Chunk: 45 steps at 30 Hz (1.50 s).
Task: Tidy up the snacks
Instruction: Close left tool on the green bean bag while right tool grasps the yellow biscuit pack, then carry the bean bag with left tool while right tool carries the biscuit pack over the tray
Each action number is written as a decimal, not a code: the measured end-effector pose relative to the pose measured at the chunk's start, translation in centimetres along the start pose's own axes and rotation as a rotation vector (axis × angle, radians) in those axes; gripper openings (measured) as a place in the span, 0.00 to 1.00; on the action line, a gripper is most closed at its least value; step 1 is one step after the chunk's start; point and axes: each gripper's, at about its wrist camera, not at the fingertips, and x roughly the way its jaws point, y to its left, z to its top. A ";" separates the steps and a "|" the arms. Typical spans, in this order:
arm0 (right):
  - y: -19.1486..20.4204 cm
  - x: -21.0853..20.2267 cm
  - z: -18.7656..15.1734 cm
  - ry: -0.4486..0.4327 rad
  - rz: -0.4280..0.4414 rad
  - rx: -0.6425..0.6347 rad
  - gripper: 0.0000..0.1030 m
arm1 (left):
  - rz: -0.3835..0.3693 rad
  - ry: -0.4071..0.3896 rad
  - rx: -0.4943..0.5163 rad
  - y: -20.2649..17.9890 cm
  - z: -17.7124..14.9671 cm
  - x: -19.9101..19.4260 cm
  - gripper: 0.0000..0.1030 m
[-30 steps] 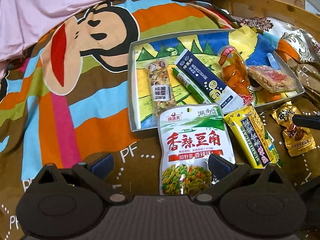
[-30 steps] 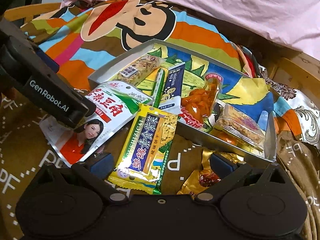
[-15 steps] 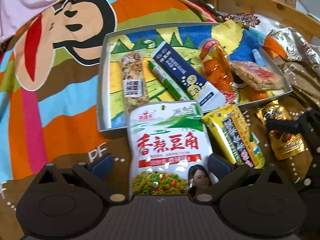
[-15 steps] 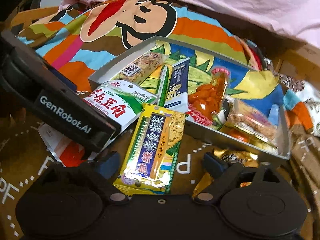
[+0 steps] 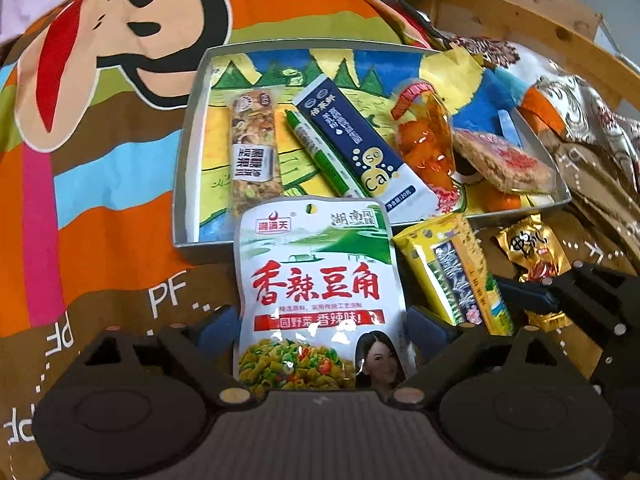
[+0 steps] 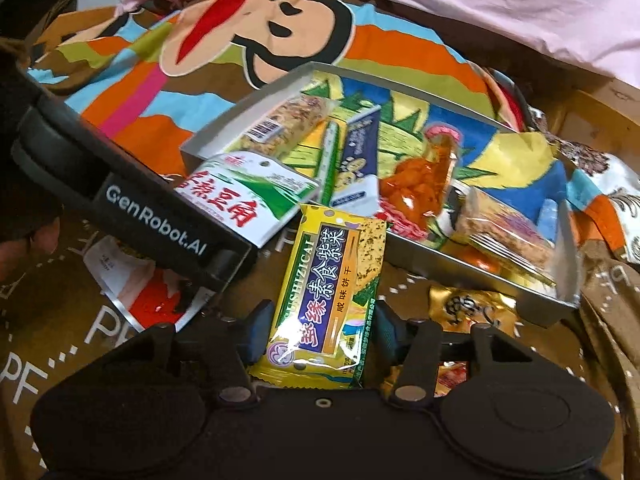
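A white-green bean pouch point(image 5: 316, 280) lies flat with its top over the front rim of the silver tray point(image 5: 188, 160). My left gripper point(image 5: 322, 326) straddles its lower part. The jaws are closing, and the pads sit just off its side edges. To the right lies a yellow cracker pack point(image 6: 332, 280). My right gripper point(image 6: 322, 330) is closing on it, pads against both long edges. The left gripper's black body point(image 6: 160, 224) covers part of the bean pouch point(image 6: 244, 196). In the left wrist view the right gripper's fingers point(image 5: 524, 296) reach the cracker pack point(image 5: 452, 276).
The tray holds a nut bar point(image 5: 254, 148), a green stick point(image 5: 320, 152), a navy box point(image 5: 360, 148), an orange pouch point(image 5: 428, 148) and a cake pack point(image 5: 504, 160). A gold candy point(image 6: 468, 308) lies by the right gripper. Everything rests on a striped monkey blanket point(image 5: 100, 200); a wooden frame point(image 5: 540, 12) is behind.
The left gripper tipped down and came over the bean pouch, which now lies between its fingers. The right jaws narrowed from wide open onto the yellow cracker pack.
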 end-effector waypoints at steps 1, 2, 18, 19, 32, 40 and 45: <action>0.0 0.0 0.0 0.004 -0.006 0.000 0.53 | 0.003 0.000 0.007 -0.1 0.0 0.1 0.92; 0.0 0.0 0.0 0.006 -0.011 -0.002 0.53 | 0.003 -0.002 0.009 -0.1 0.0 0.2 0.92; -0.1 -0.1 -0.2 0.001 -0.010 0.009 0.53 | 0.010 0.003 -0.022 0.0 0.1 -0.2 0.65; -0.1 -0.2 -0.2 0.000 -0.009 0.011 0.53 | 0.004 0.005 -0.032 0.1 0.1 -0.3 0.65; 0.2 -1.1 -0.2 -0.016 0.016 0.022 0.50 | -0.091 0.015 -0.236 2.5 -0.1 -2.0 0.56; 0.6 -2.2 -0.3 -0.031 0.020 0.005 0.49 | -0.116 0.031 -0.400 4.6 -1.5 -3.6 0.55; 1.5 -3.1 -0.6 -0.075 -0.030 -0.083 0.49 | -0.126 -0.017 -0.428 4.7 -1.7 -5.2 0.55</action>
